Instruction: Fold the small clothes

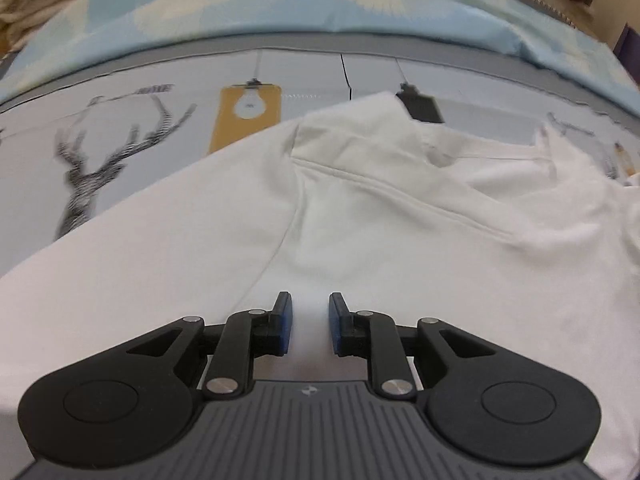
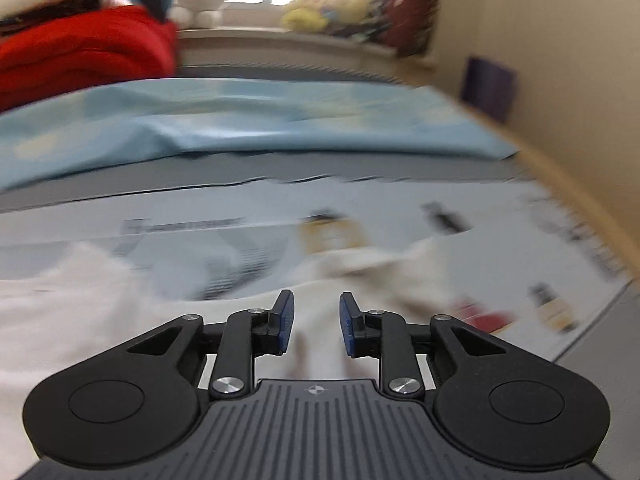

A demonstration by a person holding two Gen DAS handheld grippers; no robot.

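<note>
A white garment (image 1: pixel 360 220) lies spread over the printed bed sheet (image 1: pixel 120 128), with a folded-over part and a seam running across its upper half. My left gripper (image 1: pixel 310 300) hovers over the garment's near part, pointing steeply down. It is open, a narrow gap between its blue pads, and only the flat cloth below shows through the gap. In the blurred right wrist view, my right gripper (image 2: pixel 316 300) is open above the rumpled edge of the white garment (image 2: pixel 60 304), with nothing pinched between its pads.
The grey sheet carries a deer print (image 1: pixel 92 172) and a yellow lamp print (image 1: pixel 248 116). A light blue blanket (image 1: pixel 280 4) lies bunched behind it. Red folded cloth (image 2: pixel 80 52) sits at the far left, plush toys (image 2: pixel 320 12) on a ledge, a beige wall (image 2: pixel 560 80) on the right.
</note>
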